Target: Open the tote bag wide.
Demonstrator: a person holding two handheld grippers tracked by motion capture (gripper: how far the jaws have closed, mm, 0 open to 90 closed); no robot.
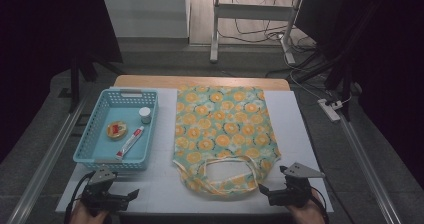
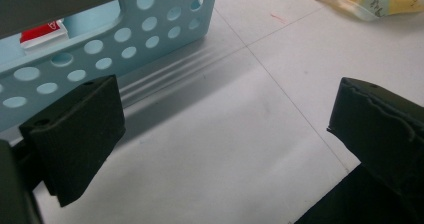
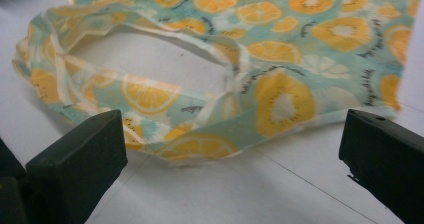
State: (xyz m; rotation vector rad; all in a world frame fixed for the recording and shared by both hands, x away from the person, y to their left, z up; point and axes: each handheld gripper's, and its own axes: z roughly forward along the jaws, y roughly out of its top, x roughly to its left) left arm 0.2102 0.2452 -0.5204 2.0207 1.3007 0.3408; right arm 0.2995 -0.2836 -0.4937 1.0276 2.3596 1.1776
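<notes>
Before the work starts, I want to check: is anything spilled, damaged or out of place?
Nothing stands out. The fruit-print cloth bag lies flat, the pale blue perforated plastic basket stands upright with its items inside, and both grippers rest open at the near edge.

Bare mat between basket point(image 1: 85, 146) and tote bag point(image 1: 225, 129), bag handles point(image 1: 227, 176) crowding right claw point(image 1: 263, 190)

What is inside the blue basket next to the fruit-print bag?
The blue basket holds a red-and-white tube, a small white-capped jar and a round tin with red contents. The near wall hides the tube's lower end.
</notes>
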